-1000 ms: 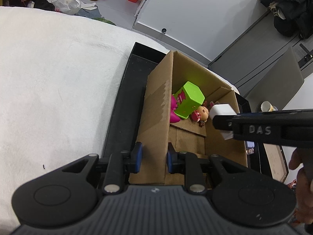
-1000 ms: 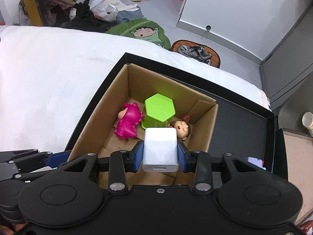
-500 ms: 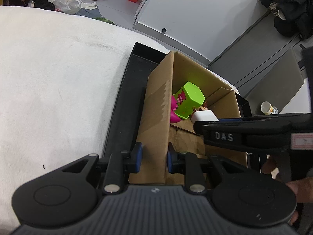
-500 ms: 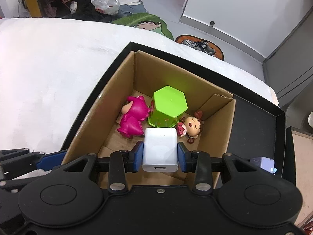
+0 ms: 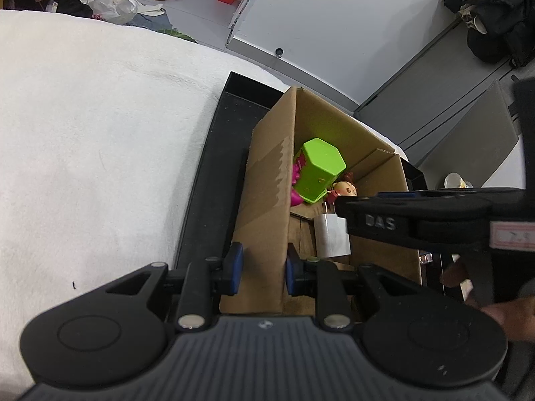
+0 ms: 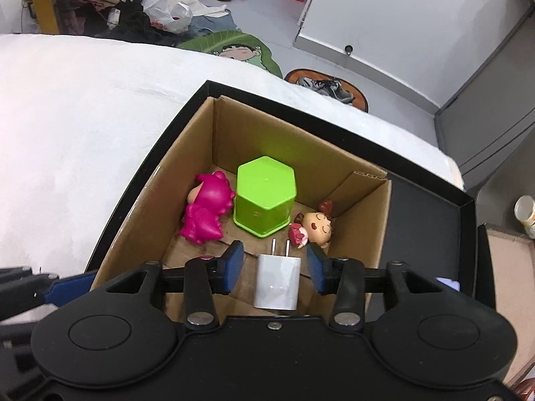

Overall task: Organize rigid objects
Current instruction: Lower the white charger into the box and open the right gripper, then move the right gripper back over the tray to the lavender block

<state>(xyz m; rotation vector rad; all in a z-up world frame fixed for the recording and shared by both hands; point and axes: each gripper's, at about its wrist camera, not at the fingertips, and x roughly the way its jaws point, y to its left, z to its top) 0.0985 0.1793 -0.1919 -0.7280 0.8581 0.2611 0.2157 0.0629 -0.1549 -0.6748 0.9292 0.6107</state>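
Right jaws (image 6: 276, 267) opening — white charger (image 6: 277, 281) dropped free between them, pads not touching. Left jaws (image 5: 262, 269) pinching the cardboard box (image 5: 267, 207) wall.

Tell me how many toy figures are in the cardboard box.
2: a pink figure left of the green hexagonal container, and a small doll to its right. Others may be hidden.
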